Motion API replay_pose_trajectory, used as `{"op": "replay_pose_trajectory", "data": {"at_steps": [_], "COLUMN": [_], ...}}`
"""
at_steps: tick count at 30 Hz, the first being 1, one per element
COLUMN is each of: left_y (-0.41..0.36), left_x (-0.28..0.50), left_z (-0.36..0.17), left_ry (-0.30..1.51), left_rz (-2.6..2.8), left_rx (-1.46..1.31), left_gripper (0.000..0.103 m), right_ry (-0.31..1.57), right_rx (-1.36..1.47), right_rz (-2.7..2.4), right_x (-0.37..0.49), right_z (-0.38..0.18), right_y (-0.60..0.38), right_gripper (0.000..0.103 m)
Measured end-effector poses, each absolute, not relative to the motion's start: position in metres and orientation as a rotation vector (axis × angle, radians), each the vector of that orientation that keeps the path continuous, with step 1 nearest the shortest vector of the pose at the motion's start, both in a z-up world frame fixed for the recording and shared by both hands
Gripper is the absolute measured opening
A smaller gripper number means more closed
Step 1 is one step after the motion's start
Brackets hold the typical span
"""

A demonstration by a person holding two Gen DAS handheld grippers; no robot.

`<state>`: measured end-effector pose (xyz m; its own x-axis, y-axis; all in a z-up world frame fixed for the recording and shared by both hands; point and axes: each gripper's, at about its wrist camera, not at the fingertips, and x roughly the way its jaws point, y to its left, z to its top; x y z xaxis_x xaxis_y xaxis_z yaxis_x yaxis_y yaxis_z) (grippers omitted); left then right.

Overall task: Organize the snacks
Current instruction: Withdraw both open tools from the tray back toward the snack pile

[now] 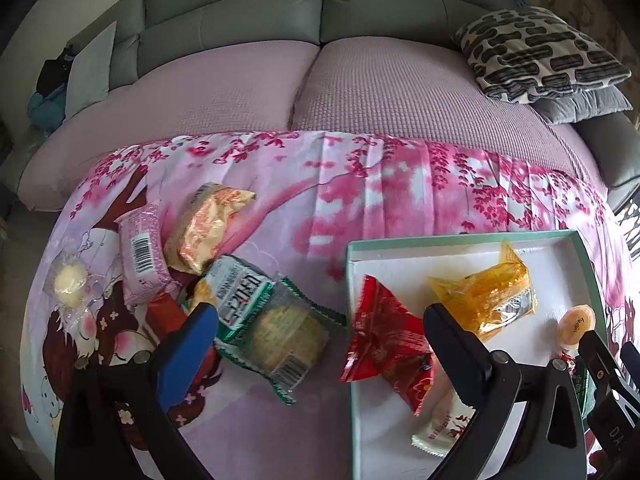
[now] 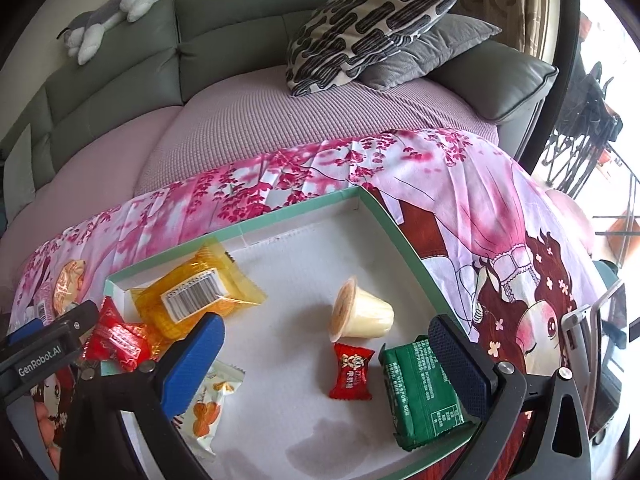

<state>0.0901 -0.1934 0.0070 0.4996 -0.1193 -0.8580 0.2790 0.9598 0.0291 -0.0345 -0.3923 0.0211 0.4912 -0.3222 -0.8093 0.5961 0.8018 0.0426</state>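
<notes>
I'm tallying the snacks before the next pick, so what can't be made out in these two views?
- White packet, left wrist view: the left gripper finger covers part.
- Red wrapper in the pile, left wrist view: mostly under other packets.
- Green packet, right wrist view: print too small to read.
- Box near edge: cut off in both views.

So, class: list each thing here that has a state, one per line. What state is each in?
Left gripper: open, empty.
Right gripper: open, empty.
Box: lidless, partly filled.
Jelly cup: sealed, on its side.
Green packet: sealed, in box.
Red wrapper: over box edge.
</notes>
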Motion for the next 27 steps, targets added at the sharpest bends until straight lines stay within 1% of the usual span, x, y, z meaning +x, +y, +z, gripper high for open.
{"op": "replay_pose_trajectory", "data": {"at_steps": [8,19,27], "left_y": [-0.162,-0.1,-0.048], "left_x": [0.095,0.098,0.101], "left_z": [0.014,0.016,0.023], "left_ry": [1.025,1.055,1.022], "left_rz": [-0.208,-0.139,-0.037], "left_rx": [0.142,0.018,-0.002], "left_gripper": [0.102,0.102,0.102], "right_ry": [0.869,0.849,0.845], "right_rx": [0.357,0.321,0.295], "right_rz": [-0.516,-0.428,-0.358], "right_x": [-0.03,-0.015,-0.001], "right_z": [0.034,0.047,0.051], "right_y": [-0.376,-0.339,-0.31], "right_gripper": [0.103,0.103,0.103]}}
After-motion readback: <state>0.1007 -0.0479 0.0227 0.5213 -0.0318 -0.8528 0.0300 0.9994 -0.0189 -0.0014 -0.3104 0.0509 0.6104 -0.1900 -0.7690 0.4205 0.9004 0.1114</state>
